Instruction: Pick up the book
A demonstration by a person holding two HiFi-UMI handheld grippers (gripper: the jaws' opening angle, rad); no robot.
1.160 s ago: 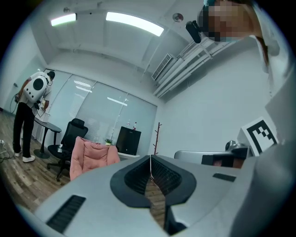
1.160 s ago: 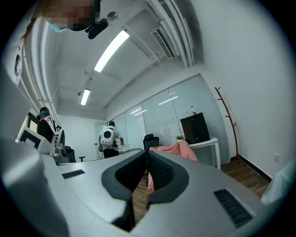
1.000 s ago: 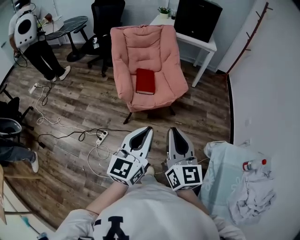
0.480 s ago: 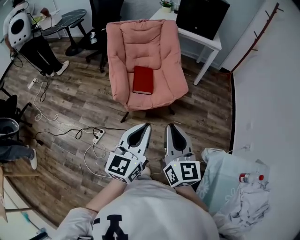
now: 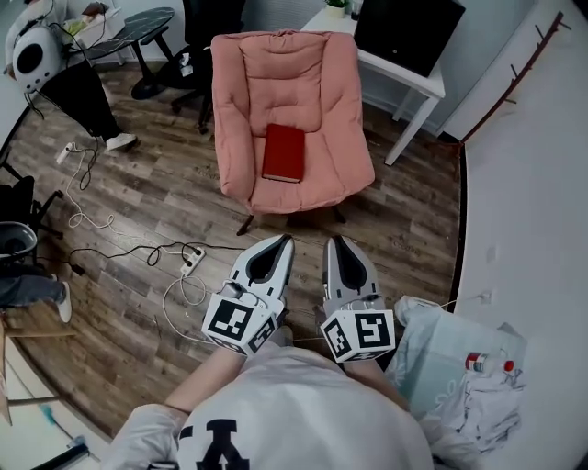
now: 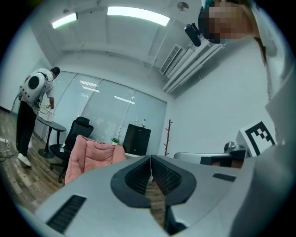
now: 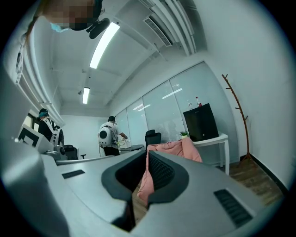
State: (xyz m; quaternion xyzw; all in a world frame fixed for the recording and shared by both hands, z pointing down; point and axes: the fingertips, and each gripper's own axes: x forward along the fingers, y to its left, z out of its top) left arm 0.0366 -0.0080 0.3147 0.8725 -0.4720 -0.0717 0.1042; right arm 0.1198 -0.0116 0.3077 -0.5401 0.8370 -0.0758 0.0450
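Note:
A dark red book (image 5: 283, 152) lies flat on the seat of a pink armchair (image 5: 294, 83) ahead of me in the head view. My left gripper (image 5: 287, 239) and right gripper (image 5: 332, 239) are held side by side, level, short of the chair's front edge and apart from the book. Both are shut with nothing between the jaws. The left gripper view shows the pink armchair (image 6: 92, 155) at its left, past the left gripper (image 6: 150, 157). In the right gripper view the pink armchair (image 7: 175, 149) shows just over the right gripper (image 7: 147, 152). The book is hidden in both gripper views.
A white desk (image 5: 404, 78) with a black box (image 5: 413, 27) stands behind the chair, black office chairs (image 5: 197, 41) to its left. Cables and a power strip (image 5: 190, 262) trail over the wood floor. A person (image 5: 64, 73) stands far left. A cloth-covered surface (image 5: 459, 367) lies at right.
Both grippers have moved forward together toward the armchair, staying shut. The chair and book now sit nearer in the head view.

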